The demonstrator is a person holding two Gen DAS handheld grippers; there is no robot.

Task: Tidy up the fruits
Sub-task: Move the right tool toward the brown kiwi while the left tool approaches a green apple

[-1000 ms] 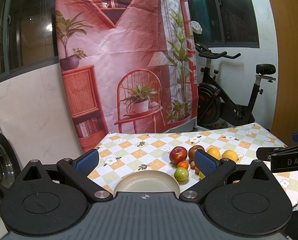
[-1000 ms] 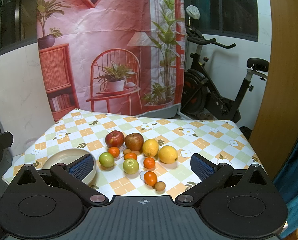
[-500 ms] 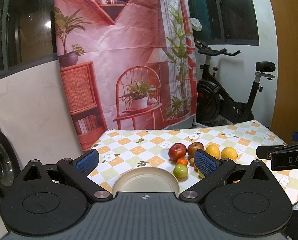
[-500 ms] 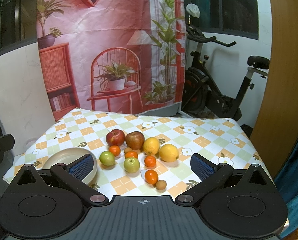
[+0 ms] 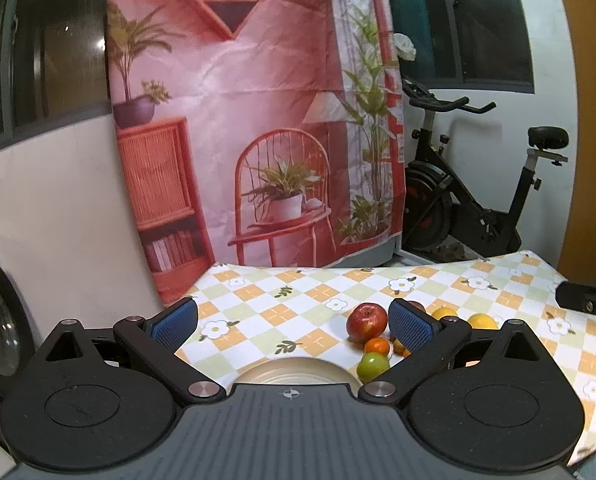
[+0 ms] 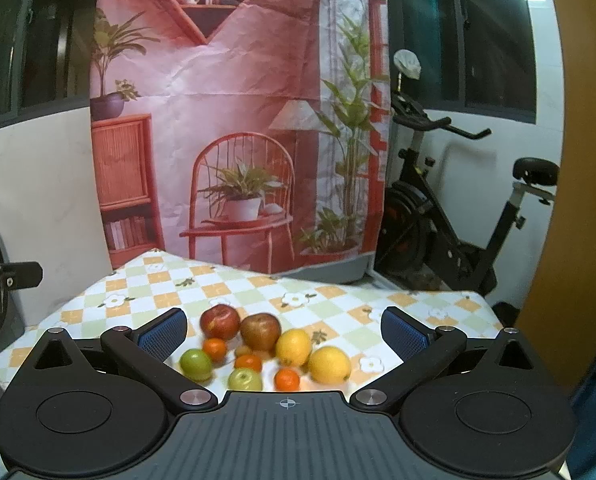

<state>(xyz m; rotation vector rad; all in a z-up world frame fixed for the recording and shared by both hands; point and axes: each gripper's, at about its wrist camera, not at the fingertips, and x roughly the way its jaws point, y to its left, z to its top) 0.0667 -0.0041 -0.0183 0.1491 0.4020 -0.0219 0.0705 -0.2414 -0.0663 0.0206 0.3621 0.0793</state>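
Observation:
Fruit lies in a cluster on the checkered tablecloth (image 6: 258, 292). Two red apples (image 6: 220, 322) (image 6: 260, 331), two lemons (image 6: 293, 347) (image 6: 329, 365), two green apples (image 6: 196, 365) (image 6: 245, 379) and several small oranges (image 6: 214, 349) show in the right wrist view. My right gripper (image 6: 284, 330) hangs open above the cluster, holding nothing. In the left wrist view a cream plate (image 5: 294, 372) sits just below my open, empty left gripper (image 5: 294, 322). A red apple (image 5: 366, 322), an orange (image 5: 376, 346) and a green apple (image 5: 373, 366) lie right of the plate.
A pink printed backdrop (image 6: 238, 120) hangs behind the table. An exercise bike (image 6: 457, 216) stands at the back right. A wooden panel (image 6: 577, 200) borders the right side. The other gripper's tip (image 5: 585, 304) shows at the right of the left wrist view. The table's right edge (image 6: 493, 320) drops off.
Both views have tilted upward, so the table sits lower in frame. The plate has dropped out of the right wrist view and the nearest fruits are cut off. No fruit has moved.

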